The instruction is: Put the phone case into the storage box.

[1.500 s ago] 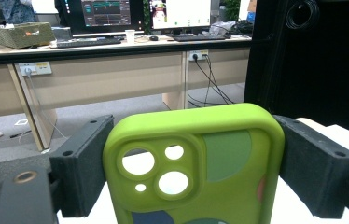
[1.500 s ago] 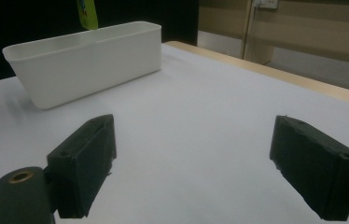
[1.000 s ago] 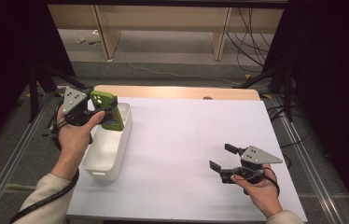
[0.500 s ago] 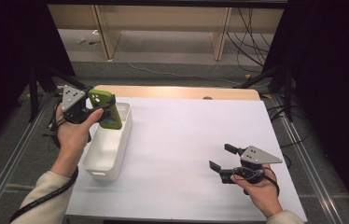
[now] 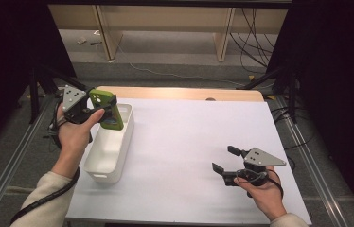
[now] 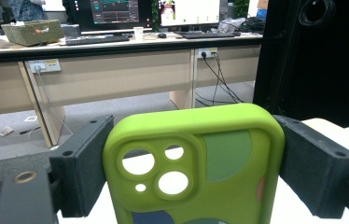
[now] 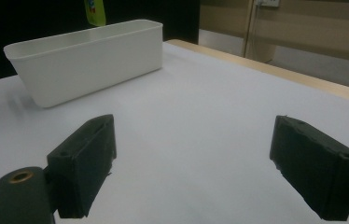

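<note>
A lime-green phone case [image 5: 108,108] with camera cut-outs is held upright above the far end of a long white bin [image 5: 110,144]. My left gripper [image 5: 100,109] is shut on the case; in the left gripper view both black jaws press the sides of the phone case [image 6: 196,163]. My right gripper [image 5: 223,160] rests low over the white table [image 5: 189,137] at the near right, open with nothing between its jaws. In the right gripper view my right gripper [image 7: 200,163] faces the white bin [image 7: 88,56], with a strip of the phone case [image 7: 94,11] above it.
The table has a wooden far edge [image 5: 184,93] and metal rails [image 5: 307,151] along both sides. Beyond it lie floor, desk legs and cables [image 5: 255,33]. The left gripper view looks out on a desk with monitors [image 6: 116,11] and a basket [image 6: 30,30].
</note>
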`<state>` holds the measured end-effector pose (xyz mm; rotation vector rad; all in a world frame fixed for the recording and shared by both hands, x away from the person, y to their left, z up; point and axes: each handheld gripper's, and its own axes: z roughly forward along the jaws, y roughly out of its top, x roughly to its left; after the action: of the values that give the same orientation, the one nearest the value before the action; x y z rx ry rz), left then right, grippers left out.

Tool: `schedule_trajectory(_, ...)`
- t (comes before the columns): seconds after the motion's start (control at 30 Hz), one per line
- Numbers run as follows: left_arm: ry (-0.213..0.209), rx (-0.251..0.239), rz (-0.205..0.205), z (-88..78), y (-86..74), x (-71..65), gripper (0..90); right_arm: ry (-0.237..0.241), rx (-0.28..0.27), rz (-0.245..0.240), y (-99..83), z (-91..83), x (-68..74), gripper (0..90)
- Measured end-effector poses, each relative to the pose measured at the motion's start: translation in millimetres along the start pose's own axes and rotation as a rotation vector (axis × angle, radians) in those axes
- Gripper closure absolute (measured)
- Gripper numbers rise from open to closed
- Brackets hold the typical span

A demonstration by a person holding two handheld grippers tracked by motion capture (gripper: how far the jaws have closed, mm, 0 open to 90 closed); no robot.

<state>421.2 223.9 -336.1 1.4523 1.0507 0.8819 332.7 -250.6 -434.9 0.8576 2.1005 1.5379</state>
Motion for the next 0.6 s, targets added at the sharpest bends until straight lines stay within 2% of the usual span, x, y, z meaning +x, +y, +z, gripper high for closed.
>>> schedule_trajectory(0.6,0.003,0.005,0.002,6.1,-0.1,2.8,16.2,0.0,0.0,0.002,-0.2,-0.1,0.1,15.5)
